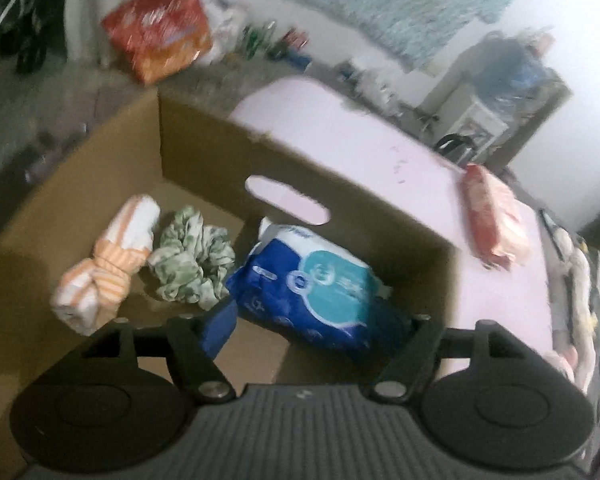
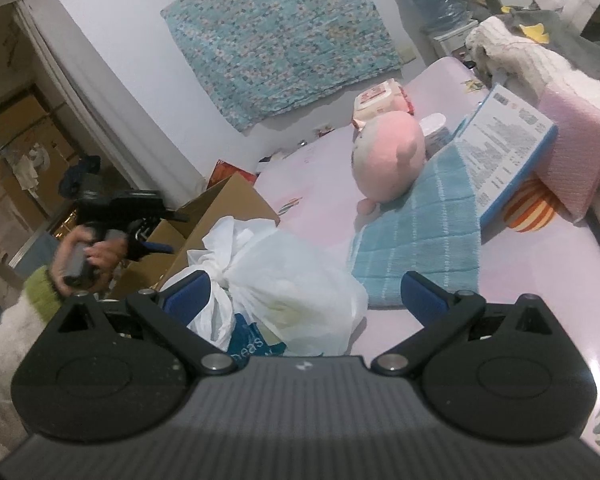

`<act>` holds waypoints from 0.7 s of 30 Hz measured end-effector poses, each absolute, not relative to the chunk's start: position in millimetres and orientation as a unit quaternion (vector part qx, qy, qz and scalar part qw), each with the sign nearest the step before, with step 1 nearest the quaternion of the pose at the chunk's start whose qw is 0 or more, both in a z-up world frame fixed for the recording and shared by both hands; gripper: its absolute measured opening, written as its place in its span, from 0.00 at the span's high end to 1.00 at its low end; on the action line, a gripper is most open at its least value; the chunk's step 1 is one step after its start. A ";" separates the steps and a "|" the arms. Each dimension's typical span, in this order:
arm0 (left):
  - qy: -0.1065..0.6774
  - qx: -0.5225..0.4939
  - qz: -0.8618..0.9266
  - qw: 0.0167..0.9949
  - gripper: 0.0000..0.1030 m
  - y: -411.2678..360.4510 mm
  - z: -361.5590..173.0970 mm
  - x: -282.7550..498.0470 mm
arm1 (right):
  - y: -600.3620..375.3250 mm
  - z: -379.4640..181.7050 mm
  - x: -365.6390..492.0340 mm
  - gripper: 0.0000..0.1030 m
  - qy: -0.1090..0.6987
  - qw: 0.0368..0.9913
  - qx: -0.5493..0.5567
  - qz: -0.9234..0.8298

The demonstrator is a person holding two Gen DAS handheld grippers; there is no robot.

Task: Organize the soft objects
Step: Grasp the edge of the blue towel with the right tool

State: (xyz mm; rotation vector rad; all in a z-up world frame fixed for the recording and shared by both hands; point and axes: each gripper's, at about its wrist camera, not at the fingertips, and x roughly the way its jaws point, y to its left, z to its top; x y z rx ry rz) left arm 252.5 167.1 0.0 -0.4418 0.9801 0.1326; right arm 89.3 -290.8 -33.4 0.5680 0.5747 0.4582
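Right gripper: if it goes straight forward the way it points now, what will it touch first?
Most likely the white plastic bag, which lies between the open fingers of the right gripper on the pink bed. Depth is hard to judge.

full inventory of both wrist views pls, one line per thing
Box: 1, brown cardboard, beside table.
Blue pack: 1, blue and teal, between left gripper's fingers over box.
Scrunchie: 1, green-white, in box.
Striped cloth: 1, orange-white, in box, left of scrunchie.
Red pack: 1, red-white, on table.
Table: 1, pink.
White bag: 1, table edge, at right gripper.
Plush: 1, pink, on towel.
Towel: 1, blue checked, on table.
Wall cloth: 1, teal.
Left gripper: shut on blue pack.
Right gripper: open.
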 end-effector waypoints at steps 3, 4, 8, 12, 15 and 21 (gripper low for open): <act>0.448 -0.170 0.036 0.877 0.21 138.8 25.9 229.4 | -296.2 -38.6 86.7 0.01 0.276 0.895 0.281 0.210; 0.442 -0.156 0.021 0.883 0.19 125.4 34.1 220.7 | -298.1 -40.5 86.3 0.01 0.277 0.895 0.283 0.206; 0.432 -0.100 -0.054 0.895 0.14 68.2 49.3 196.1 | -307.3 -46.7 91.5 0.01 0.274 0.903 0.279 0.176; 0.434 -0.063 -0.127 0.890 0.13 7.1 47.9 174.9 | -324.1 -59.3 111.5 0.02 0.270 0.904 0.299 0.140; 0.430 -0.025 -0.161 0.888 0.15 -33.3 38.8 161.4 | -334.8 -76.6 133.7 0.07 0.283 0.895 0.322 0.122; 0.400 0.089 -0.150 0.900 0.24 -98.6 4.8 142.3 | -330.3 -107.9 172.8 0.34 0.324 0.886 0.312 0.117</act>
